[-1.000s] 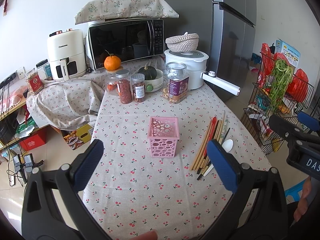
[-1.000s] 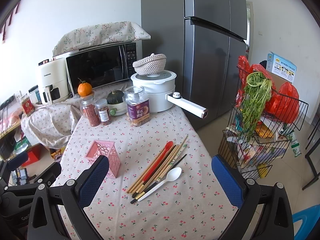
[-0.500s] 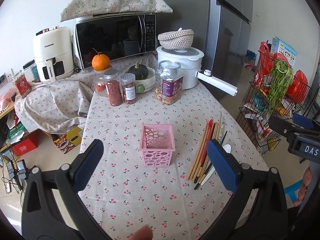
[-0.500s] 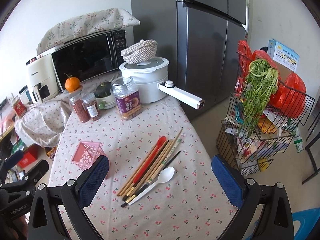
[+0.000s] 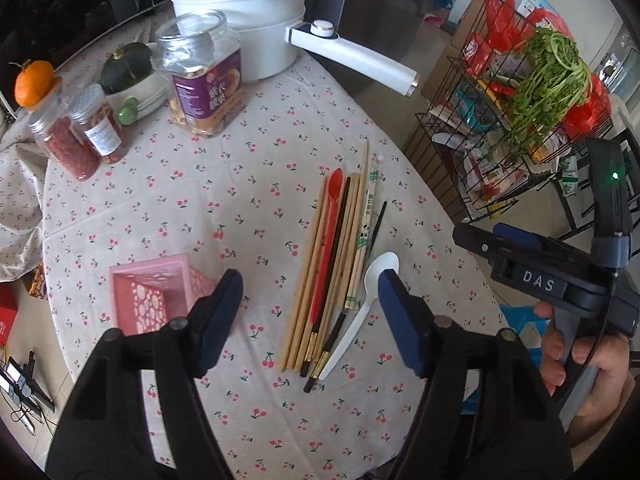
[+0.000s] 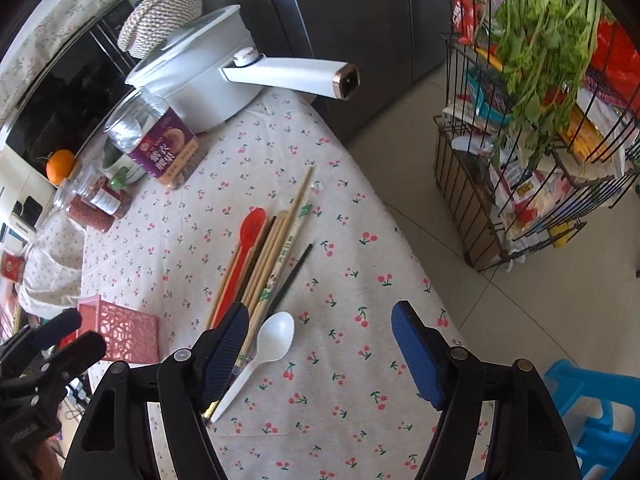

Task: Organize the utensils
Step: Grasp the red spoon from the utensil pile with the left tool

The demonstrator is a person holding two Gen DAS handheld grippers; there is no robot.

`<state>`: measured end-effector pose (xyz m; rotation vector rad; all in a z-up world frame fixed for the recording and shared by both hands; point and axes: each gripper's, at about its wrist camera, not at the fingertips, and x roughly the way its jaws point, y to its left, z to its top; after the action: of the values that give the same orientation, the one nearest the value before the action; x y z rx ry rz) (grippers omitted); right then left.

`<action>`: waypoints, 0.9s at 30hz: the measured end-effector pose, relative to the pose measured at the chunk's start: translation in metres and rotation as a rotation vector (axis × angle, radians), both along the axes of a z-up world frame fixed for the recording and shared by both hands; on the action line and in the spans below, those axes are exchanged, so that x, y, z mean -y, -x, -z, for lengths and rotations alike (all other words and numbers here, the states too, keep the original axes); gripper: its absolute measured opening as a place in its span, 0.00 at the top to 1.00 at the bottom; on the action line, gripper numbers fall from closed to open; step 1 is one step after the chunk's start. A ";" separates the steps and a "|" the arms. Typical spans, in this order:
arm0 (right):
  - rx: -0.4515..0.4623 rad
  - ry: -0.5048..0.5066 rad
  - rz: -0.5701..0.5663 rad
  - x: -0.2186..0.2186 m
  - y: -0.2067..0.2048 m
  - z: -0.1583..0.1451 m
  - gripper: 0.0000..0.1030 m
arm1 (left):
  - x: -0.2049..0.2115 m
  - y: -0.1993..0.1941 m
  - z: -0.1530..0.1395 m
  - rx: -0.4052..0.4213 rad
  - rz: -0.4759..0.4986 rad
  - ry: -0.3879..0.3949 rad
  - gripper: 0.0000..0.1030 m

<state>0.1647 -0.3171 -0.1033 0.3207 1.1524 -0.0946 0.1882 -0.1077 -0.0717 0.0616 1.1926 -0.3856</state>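
Note:
A bundle of chopsticks (image 5: 344, 252) lies on the cherry-print tablecloth with a red spoon (image 5: 326, 240) among them and a white plastic spoon (image 5: 362, 308) at their right. A pink perforated basket (image 5: 154, 292) stands to the left. My left gripper (image 5: 310, 320) is open and empty, low over the near ends of the chopsticks. My right gripper (image 6: 320, 344) is open and empty over the table's right side, the white spoon (image 6: 260, 356) by its left finger. The chopsticks (image 6: 268, 264), red spoon (image 6: 240, 256) and basket (image 6: 120, 332) show there too.
A white pot (image 5: 256, 16) with a long handle, a purple-labelled jar (image 5: 204, 76), two spice jars (image 5: 80, 136) and an orange (image 5: 34, 82) stand at the back. A wire rack (image 6: 540, 140) with greens stands right of the table. A blue stool (image 6: 592, 412) is on the floor.
Both grippers have moved forward and down toward the table. The left one has swung right from the basket to over the chopsticks. The right one now sits over the white spoon.

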 end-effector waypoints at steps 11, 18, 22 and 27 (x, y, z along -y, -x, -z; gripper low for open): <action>-0.085 -0.054 -0.016 0.015 -0.012 0.034 0.32 | 0.041 -0.090 0.084 -0.208 -0.062 0.082 0.72; -0.091 -0.067 -0.042 0.010 -0.018 0.038 0.32 | 0.045 -0.109 0.108 -0.186 -0.101 0.146 0.73; -0.098 -0.077 -0.057 0.004 -0.021 0.040 0.32 | 0.052 -0.112 0.114 -0.140 -0.090 0.151 0.76; -0.118 -0.076 -0.053 0.003 -0.024 0.048 0.32 | 0.056 -0.112 0.115 -0.077 -0.089 0.102 0.96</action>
<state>0.1884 -0.3202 -0.1513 0.3556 1.2830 -0.0235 0.3003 -0.1638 -0.1869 -0.0951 1.2454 -0.3729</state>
